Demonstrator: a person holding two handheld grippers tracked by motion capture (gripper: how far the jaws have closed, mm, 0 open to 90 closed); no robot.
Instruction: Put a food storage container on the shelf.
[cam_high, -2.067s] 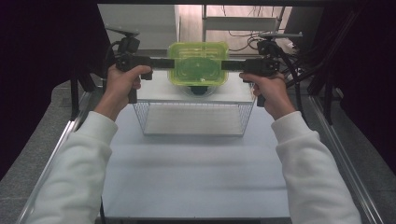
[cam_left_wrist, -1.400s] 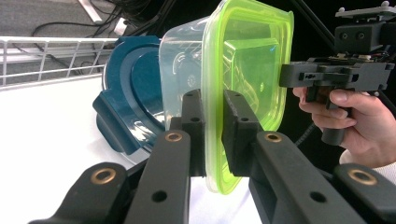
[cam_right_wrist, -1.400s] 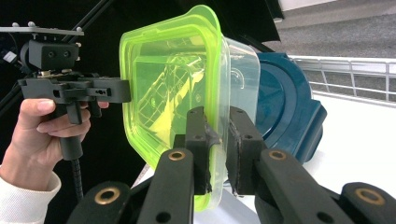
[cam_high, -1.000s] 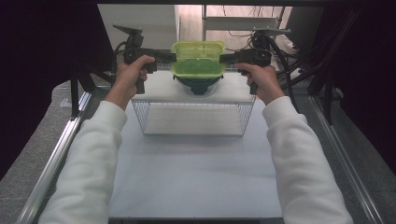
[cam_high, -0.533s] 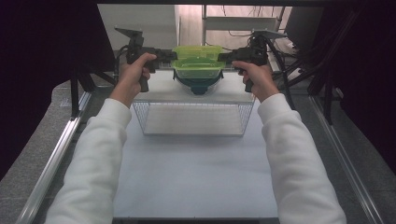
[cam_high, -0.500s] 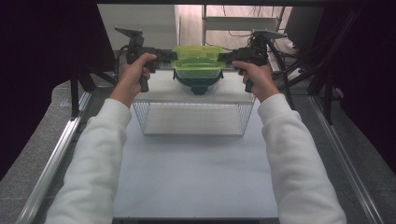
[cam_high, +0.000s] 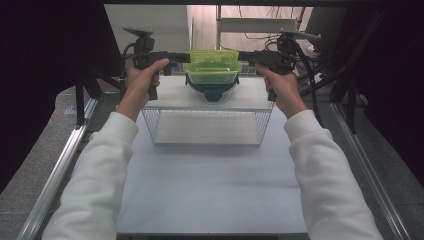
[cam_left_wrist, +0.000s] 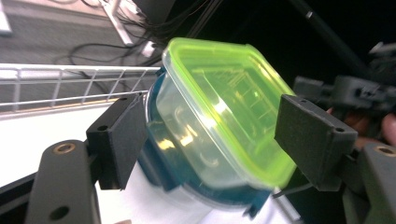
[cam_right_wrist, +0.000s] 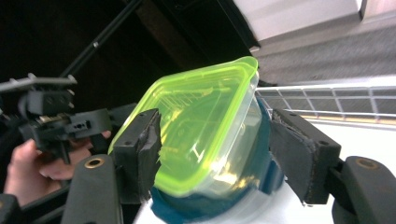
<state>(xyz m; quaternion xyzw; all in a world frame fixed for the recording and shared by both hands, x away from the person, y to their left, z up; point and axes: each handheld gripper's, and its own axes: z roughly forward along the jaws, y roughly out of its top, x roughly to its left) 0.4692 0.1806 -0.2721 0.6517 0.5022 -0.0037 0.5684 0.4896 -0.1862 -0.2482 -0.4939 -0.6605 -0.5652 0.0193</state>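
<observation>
Green-lidded container (cam_high: 212, 70) lowered onto blue-lidded container (cam_high: 212, 90); left gripper (cam_high: 181, 57), right gripper (cam_high: 243, 56) jaws just opened, clear. Light, slick plastic; grip below lid rim.

A wire basket (cam_high: 207, 126) sits on the table (cam_high: 210, 195), toward its far edge, centred between the two forearms. On the flat surface behind the basket, a lidded container (cam_high: 212, 66) rests on a second, larger container (cam_high: 212, 91). Left gripper (cam_high: 176, 58) flanks the top container on its left, right gripper (cam_high: 245, 56) on its right; jaws straddle it, apparently without pressing. Cables lie beyond the table's far edge.
</observation>
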